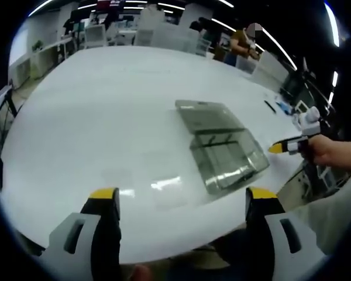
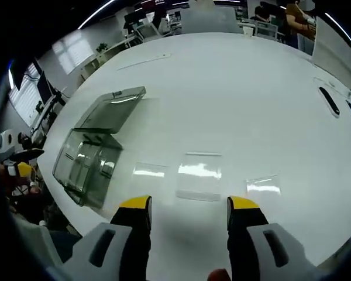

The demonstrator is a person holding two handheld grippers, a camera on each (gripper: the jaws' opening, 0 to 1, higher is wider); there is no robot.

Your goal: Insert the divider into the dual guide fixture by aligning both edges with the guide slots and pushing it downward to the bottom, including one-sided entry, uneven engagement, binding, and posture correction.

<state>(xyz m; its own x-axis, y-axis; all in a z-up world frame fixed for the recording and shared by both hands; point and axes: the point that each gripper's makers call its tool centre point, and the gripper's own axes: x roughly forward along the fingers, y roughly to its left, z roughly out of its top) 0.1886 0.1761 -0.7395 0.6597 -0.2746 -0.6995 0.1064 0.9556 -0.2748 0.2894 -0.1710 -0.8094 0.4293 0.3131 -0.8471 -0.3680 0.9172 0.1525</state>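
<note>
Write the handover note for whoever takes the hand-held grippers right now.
Left hand-held gripper: open, empty, above the table's near edge.
Right hand-held gripper: open, empty, just short of the clear divider, which lies flat on the white table.
Guide fixture: a clear box with its lid open, near the table edge, apart from the divider.
Done: nothing yet; the divider is not picked up.
Left: grasp the divider, line both edges up with the guide slots, push it to the bottom, correcting any tilt or binding.
</note>
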